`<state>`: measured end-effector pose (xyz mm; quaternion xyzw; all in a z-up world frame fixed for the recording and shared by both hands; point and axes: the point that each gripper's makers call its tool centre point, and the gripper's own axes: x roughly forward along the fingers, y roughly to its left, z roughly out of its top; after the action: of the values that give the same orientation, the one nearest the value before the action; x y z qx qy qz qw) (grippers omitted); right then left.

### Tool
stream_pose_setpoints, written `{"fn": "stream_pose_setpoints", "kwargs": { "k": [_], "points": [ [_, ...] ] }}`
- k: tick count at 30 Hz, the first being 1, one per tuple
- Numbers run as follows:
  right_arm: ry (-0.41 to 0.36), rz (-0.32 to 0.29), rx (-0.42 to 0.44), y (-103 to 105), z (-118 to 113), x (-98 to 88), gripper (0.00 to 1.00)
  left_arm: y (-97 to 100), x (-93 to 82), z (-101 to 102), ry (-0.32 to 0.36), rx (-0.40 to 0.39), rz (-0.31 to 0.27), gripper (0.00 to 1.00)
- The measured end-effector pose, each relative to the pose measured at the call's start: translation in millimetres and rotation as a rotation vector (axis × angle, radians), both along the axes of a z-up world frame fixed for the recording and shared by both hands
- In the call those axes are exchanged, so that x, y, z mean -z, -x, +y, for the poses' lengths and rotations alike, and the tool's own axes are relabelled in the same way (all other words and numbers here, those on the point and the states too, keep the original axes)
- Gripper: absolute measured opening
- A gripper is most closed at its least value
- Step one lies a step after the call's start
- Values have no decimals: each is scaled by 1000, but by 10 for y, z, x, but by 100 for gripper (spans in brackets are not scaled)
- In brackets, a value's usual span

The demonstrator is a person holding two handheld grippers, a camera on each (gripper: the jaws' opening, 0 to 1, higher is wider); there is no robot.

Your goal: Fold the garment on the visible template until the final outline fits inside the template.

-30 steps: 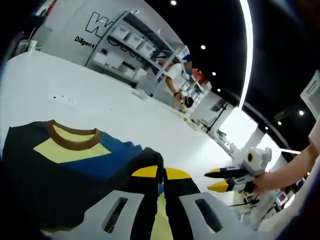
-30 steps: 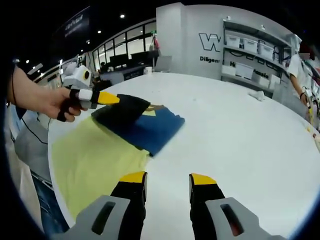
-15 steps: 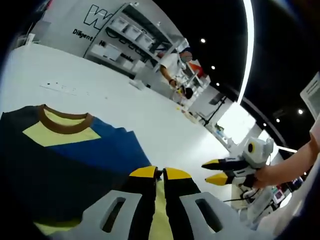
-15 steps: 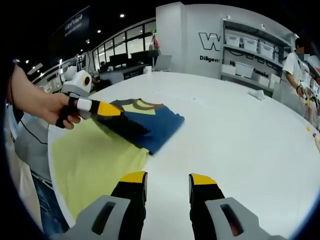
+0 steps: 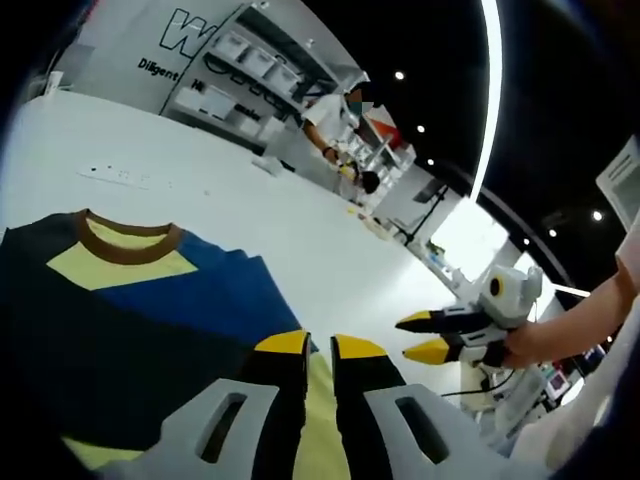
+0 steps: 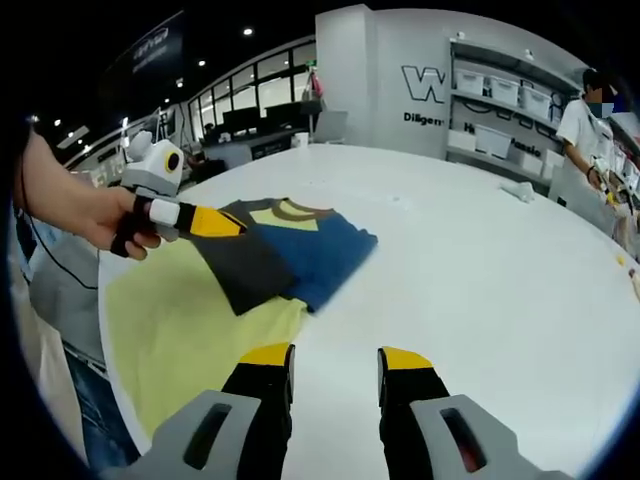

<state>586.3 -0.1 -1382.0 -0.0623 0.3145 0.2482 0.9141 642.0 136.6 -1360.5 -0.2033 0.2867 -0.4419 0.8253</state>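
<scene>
A folded T-shirt (image 6: pixel 300 250), dark navy and blue with a yellow panel and brown collar (image 5: pixel 125 235), lies on the far end of a pale yellow template (image 6: pixel 180 330) on the white table. A dark flap (image 6: pixel 240 265) is laid flat across the shirt's near side. My left gripper (image 6: pixel 215 222), held by a hand, rests at that flap's edge. In the left gripper view its jaws (image 5: pixel 320 348) stand a narrow gap apart, with bare template between them. My right gripper (image 6: pixel 335 358) hovers open over the table beside the template and appears again, open, as my right gripper (image 5: pixel 425 335).
The round white table (image 6: pixel 480 260) stretches wide to the right of the shirt. A person (image 6: pixel 590 130) stands by shelves of bins (image 6: pixel 500 100) at the far wall. A small white object (image 6: pixel 520 190) lies near the table's far edge. A hand (image 6: pixel 90 205) holds the left gripper.
The left gripper brought the dark flap down onto the shirt and let go of it; its jaws have parted slightly. The right gripper has stayed put, open.
</scene>
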Motion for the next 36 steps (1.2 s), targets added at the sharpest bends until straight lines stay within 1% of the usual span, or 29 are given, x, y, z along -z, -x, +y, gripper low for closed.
{"fn": "stream_pose_setpoints", "kwargs": {
  "k": [6, 11, 17, 20, 28, 31, 33, 35, 36],
  "points": [
    [-2, -1, -13, -9, 51, 2, 27, 51, -20, 84, -24, 17, -23, 8],
    [-4, -2, -23, -9, 96, 2, 27, 129, -16, 217, -54, 49, -48, 10],
    [-7, -1, -40, -15, 164, 8, 27, 201, 37, 470, -113, 71, -73, 10],
    [-7, -1, -50, -14, 205, 9, 27, 241, 44, 594, -126, 73, -75, 10],
    [-10, -6, -87, -15, 319, 16, 26, 416, 139, 943, -196, 105, -84, 10],
    [-12, -4, -99, -4, 361, 21, 26, 469, 142, 1066, -217, 120, -92, 12],
    [-15, -5, -115, 12, 401, 19, 26, 520, 146, 1151, -242, 141, -103, 12],
    [-15, -7, -133, 30, 433, 18, 26, 598, 156, 1243, -281, 183, -122, 13],
    [-10, -5, -151, 52, 460, 23, 26, 648, 161, 1305, -312, 217, -142, 13]
  ]
}}
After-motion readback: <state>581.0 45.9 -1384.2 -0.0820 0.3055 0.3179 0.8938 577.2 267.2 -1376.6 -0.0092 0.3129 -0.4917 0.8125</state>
